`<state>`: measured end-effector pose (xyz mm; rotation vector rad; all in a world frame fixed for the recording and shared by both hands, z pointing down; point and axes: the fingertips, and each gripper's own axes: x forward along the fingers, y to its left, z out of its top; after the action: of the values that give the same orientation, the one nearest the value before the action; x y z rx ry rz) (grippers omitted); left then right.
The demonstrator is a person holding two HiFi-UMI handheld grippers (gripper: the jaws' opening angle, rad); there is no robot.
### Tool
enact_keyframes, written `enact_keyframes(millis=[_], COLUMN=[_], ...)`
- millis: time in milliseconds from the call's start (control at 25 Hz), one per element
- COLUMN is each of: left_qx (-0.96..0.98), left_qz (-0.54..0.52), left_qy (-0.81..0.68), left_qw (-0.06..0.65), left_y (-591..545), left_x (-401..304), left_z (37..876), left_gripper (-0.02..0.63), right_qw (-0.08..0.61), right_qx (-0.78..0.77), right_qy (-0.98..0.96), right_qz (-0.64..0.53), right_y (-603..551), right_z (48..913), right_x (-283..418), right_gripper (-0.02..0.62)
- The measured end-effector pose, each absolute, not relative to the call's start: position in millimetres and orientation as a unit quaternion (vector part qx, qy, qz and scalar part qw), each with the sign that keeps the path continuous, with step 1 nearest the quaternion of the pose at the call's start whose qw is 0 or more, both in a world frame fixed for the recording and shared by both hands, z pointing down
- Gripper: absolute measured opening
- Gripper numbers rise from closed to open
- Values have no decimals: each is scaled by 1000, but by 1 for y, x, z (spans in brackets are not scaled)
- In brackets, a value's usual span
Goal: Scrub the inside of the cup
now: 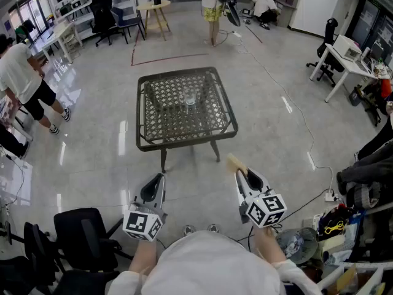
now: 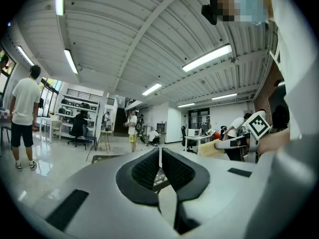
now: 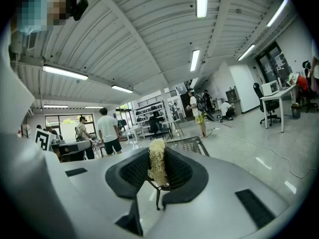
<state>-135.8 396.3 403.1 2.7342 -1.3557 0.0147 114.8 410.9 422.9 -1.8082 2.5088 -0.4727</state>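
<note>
Cup [image 1: 190,98], clear glass, stands by itself near the middle of a dark metal lattice counter [image 1: 184,142]. The square counter sits on a shiny grey floor [image 1: 276,140], well ahead of the person wearing the camera.

Both grippers are held low in the foreground, well apart from the counter and pointing toward it. The left gripper [image 1: 158,178] has its jaws pressed together with nothing between them. In its own view, only a sliver of the lattice counter shows past the jaw tips.

The right gripper [image 1: 241,174] is clamped on a pale yellow, fibrous sponge [image 1: 236,163]. The sponge stands upright between the jaws and its top sticks out beyond their tips.

A black office chair [image 1: 80,232] stands at the lower left, beside the person's left arm. Farther left, a person in a white shirt and dark shorts [image 1: 21,78] stands side-on. A white desk [image 1: 344,63] sits at the far right, and a small round wooden table [image 1: 153,8] stands in the background behind the counter.
</note>
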Motion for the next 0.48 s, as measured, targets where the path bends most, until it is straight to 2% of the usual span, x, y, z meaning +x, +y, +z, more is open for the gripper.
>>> enact_keyframes(millis=[480], left_qx=[897], left_qz=[30], left_qy=[-437], left_qw=[62], left_y=[394], left_x=[-149], left_z=[416], left_gripper=[43], right_qw=[22], right_qx=[-570], right_qy=[805], right_qz=[-165], right_y=[414], right_z=[420], right_x=[97], right_gripper=[95])
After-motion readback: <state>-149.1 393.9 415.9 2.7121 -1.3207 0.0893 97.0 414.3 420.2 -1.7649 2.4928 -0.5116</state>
